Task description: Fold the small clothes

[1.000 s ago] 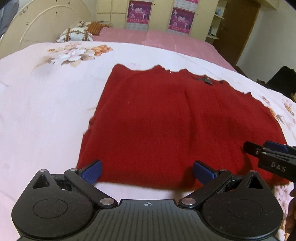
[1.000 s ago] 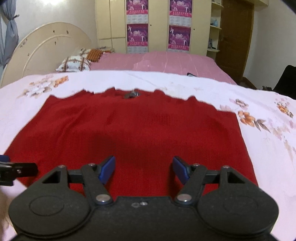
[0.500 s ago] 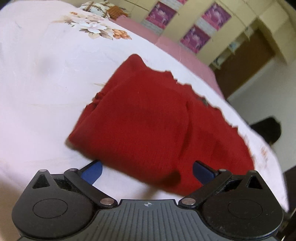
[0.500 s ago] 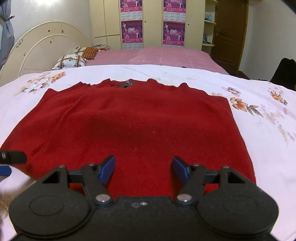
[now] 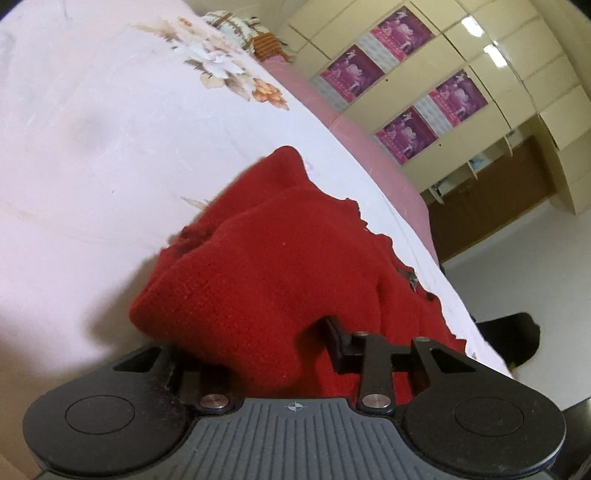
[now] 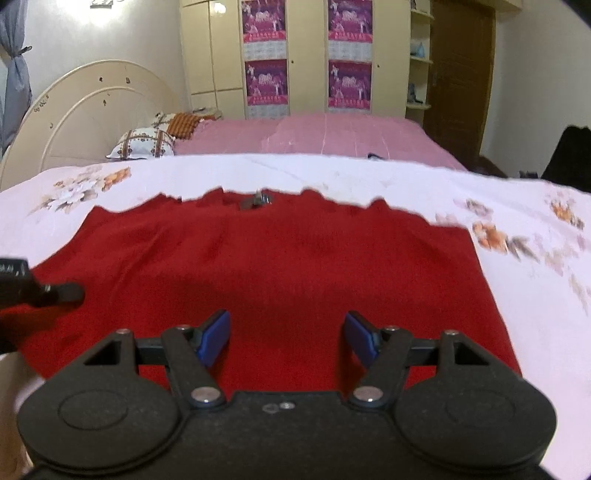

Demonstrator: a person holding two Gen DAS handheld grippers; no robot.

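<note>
Bedroom, floral quilt (image 6: pixel 332 173): red sweater (image 6: pixel 277 258) spread flat on it.
Left gripper (image 5: pixel 266 350) jaws closing, sweater's near-left corner bunched between them; right gripper (image 6: pixel 286 334) gaping, empty, over sweater's near hem.

Legible text: none.

Posters (image 6: pixel 263 31) on the cream wardrobe doors (image 6: pixel 304 55), four in a two-by-two block: purple pictures, each with a red band of small characters along its lower edge and a calendar-like grid beneath; too small and soft to read in either wrist view.

Left gripper (image 6: pixel 40 286), at the left edge of the right wrist view: faint pale marks on the black body, blurred, unreadable.

Left gripper housing, near its upper edge: one small crosshair symbol (image 5: pixel 294 407), no lettering.
</note>
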